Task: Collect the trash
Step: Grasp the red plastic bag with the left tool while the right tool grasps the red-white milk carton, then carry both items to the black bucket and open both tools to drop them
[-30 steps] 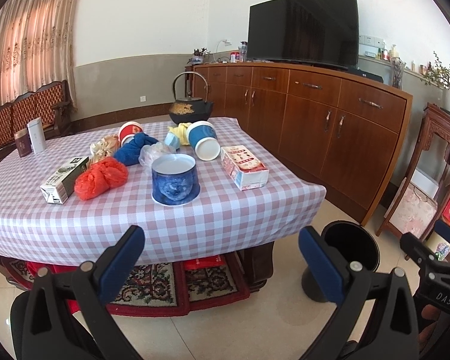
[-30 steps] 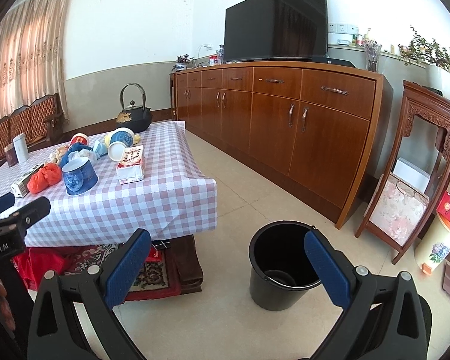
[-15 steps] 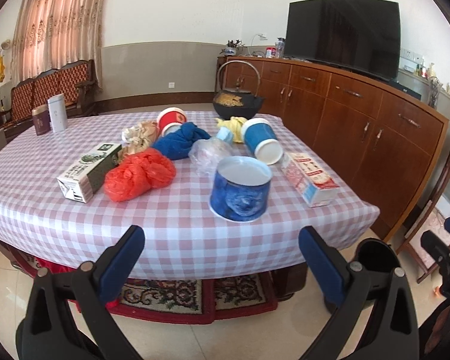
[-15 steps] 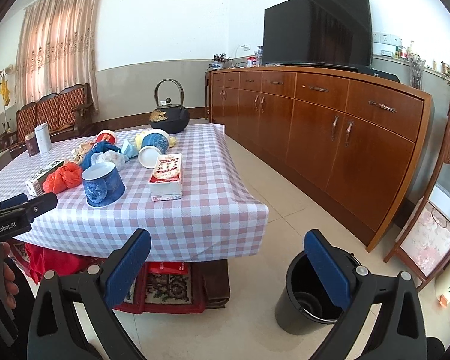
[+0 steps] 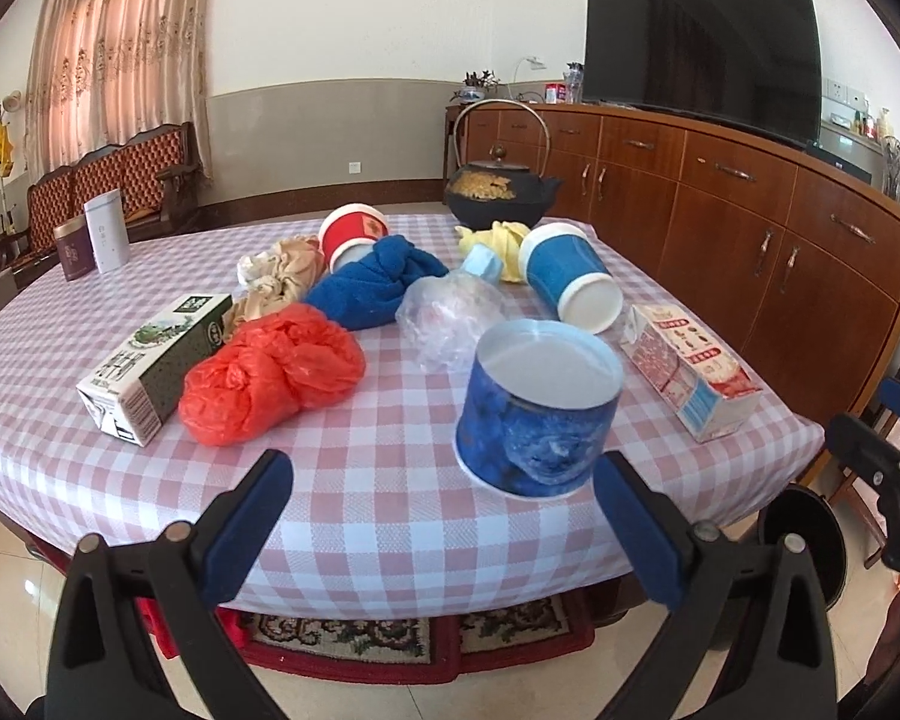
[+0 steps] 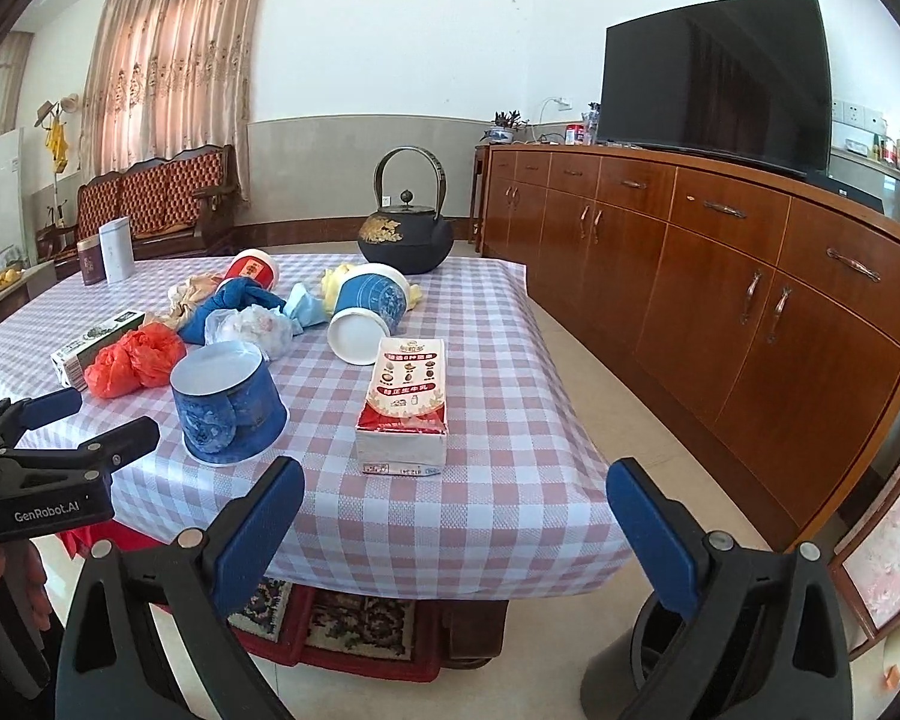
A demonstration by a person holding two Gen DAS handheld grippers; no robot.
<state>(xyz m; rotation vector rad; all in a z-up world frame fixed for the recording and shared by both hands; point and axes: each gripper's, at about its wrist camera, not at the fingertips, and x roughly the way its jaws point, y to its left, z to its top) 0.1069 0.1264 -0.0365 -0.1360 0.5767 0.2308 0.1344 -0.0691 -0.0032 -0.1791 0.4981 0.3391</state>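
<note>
My left gripper [image 5: 444,516] and right gripper [image 6: 456,516] both gape empty before the checked table [image 5: 390,480]. The blue paper cup [image 5: 537,414] stands nearest, between red plastic bag [image 5: 270,378] and milk carton [image 6: 405,402]; black bin [image 6: 648,654] on the floor.

Both wrist cameras look from just off the desk's [image 5: 390,516] near edge toward the far wall, the left one facing the near edge's middle, the right one nearer the near right corner, sharing the whole desk [image 6: 498,480] top and sideboard [image 6: 750,276].
</note>
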